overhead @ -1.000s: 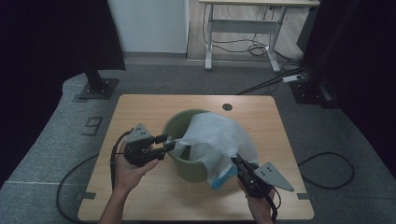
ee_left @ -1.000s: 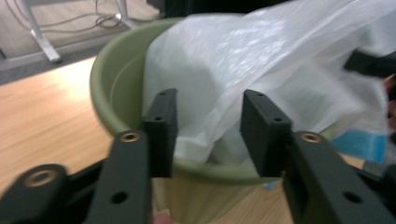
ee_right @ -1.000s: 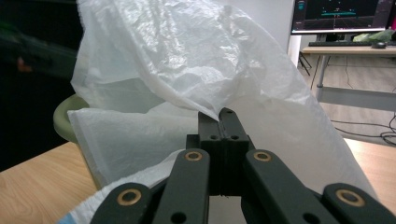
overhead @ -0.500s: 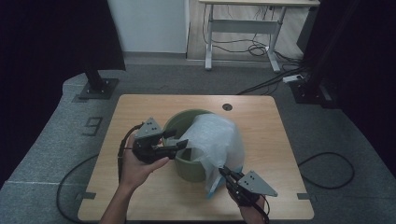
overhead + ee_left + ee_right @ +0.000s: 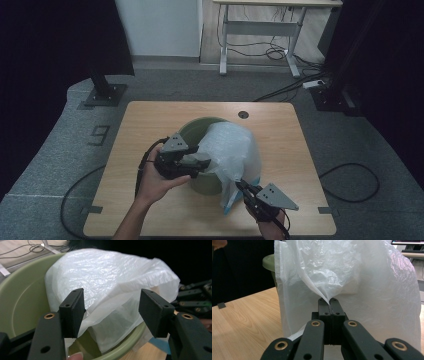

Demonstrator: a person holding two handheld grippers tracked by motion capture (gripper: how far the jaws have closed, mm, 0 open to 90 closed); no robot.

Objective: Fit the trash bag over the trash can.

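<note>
High view above the near counter (image 5: 150, 210) edge, facing forward and down, both gripper views close behind their own fingers, all sharing the white plastic bag (image 5: 232, 150) just ahead.

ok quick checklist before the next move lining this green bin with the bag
1. Right gripper pinching the white plastic bag: ok, jaws shut on a fold of film.
2. Left gripper free of the bag: ok, jaws have just been opening, film between the pads but not pressed.
3. Bag mouth over the green bin rim: not ok, bag drapes one side only.
4. Bin upright on the wooden table: ok.
5. Bag free of tears: cannot tell.
</note>
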